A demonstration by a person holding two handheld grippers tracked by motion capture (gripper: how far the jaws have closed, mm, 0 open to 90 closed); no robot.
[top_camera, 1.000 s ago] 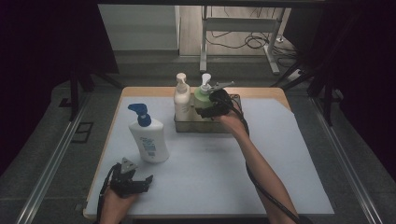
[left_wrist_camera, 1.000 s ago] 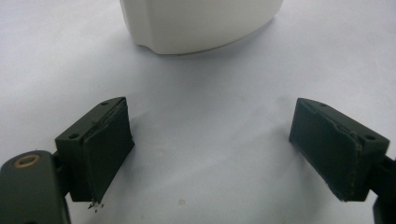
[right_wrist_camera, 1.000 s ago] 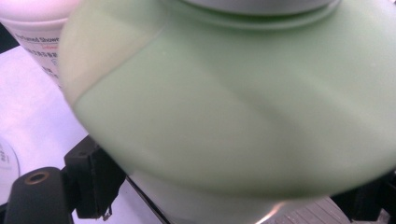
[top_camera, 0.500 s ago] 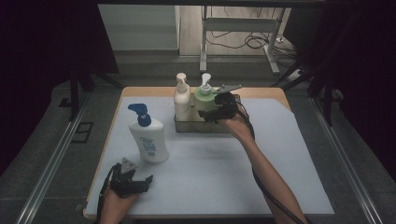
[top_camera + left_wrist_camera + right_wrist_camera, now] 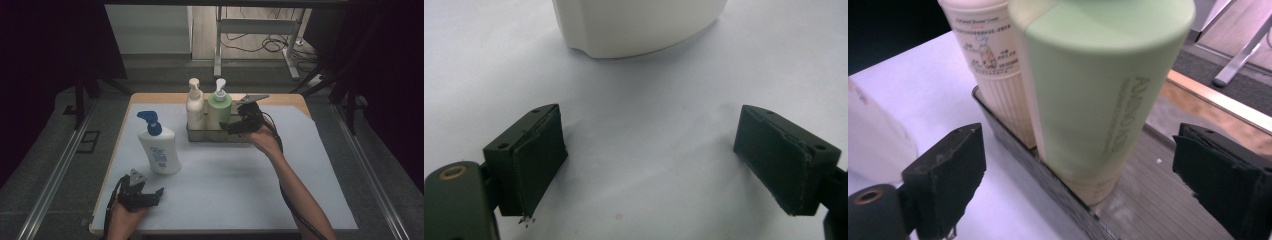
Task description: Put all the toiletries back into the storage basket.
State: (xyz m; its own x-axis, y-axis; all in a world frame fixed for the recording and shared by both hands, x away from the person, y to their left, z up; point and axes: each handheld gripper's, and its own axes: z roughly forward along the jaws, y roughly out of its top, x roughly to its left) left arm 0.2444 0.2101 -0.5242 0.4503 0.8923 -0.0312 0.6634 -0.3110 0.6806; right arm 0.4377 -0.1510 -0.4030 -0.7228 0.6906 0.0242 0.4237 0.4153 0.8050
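Right gripper [image 5: 231,127] drawn back, green bottle [image 5: 1098,95] beyond open jaws.

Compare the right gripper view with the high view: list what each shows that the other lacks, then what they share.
Right gripper view alone: the vertical lettering on the green bottle, the printed label on the cream bottle, the ribbed floor of the tray, and the right gripper with its jaws open, apart from the green bottle.

High view alone: the whole table, the blue pump on the white bottle, the left gripper, both forearms, the floor cables.

Shared: both bottles standing in the tray, the white bottle outside it.
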